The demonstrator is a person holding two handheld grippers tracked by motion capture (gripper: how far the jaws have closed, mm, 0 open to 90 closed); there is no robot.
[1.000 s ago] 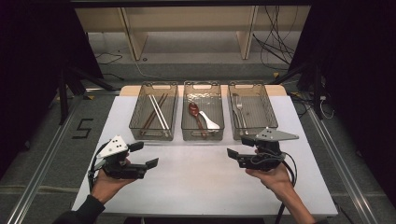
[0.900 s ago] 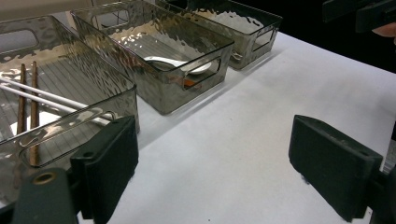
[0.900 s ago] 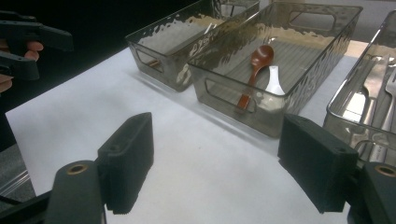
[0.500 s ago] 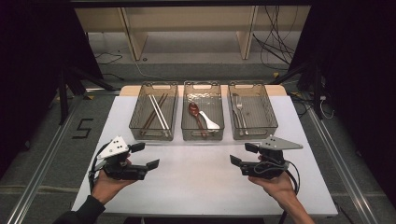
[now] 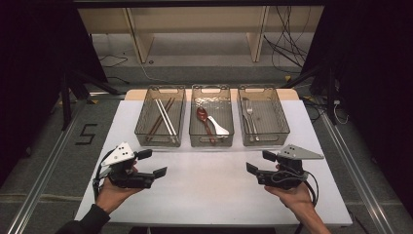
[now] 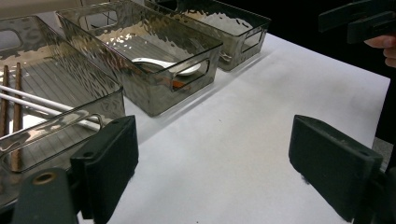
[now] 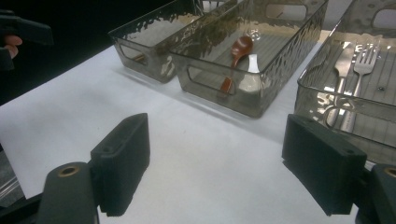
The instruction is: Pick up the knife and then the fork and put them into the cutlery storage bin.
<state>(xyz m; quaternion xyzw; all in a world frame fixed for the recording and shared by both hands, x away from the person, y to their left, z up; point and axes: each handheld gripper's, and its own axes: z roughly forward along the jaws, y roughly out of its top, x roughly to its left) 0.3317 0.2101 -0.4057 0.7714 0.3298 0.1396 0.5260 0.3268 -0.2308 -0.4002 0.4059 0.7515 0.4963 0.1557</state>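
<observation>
Grippers sit low over the near half of the white table (image 5: pixel 209 190), one at each side, and both point inward at each other across a broad bare stretch of tabletop. Your left gripper (image 5: pixel 150 163) has its jaws spread wide with nothing between them; your right gripper (image 5: pixel 258 162) is likewise wide apart and holds nothing. Each one floats inside the table's side edge, the left hand (image 5: pixel 109 192) close to the near-left corner, the right hand (image 5: pixel 292 195) close to the near edge.

Three clear trays stand in a row along the far side, nearly touching one another, their near walls lined up. The left tray (image 5: pixel 160 141) holds chopsticks (image 5: pixel 163 116) lying lengthwise. The middle tray (image 5: pixel 212 142) holds a brown spoon (image 5: pixel 203 118) and a white spoon (image 5: pixel 217 124), the two overlapping. The right tray (image 5: pixel 265 141) holds a fork (image 5: pixel 251 113) beside another piece of metal cutlery.

From the left gripper view, the left tray's near corner lies just beyond your left-hand jaw, with open white surface ahead. From the right gripper view, the right tray's near wall (image 7: pixel 336 109) stands just past your right-hand jaw, and the middle tray's handle cut-out faces you.
</observation>
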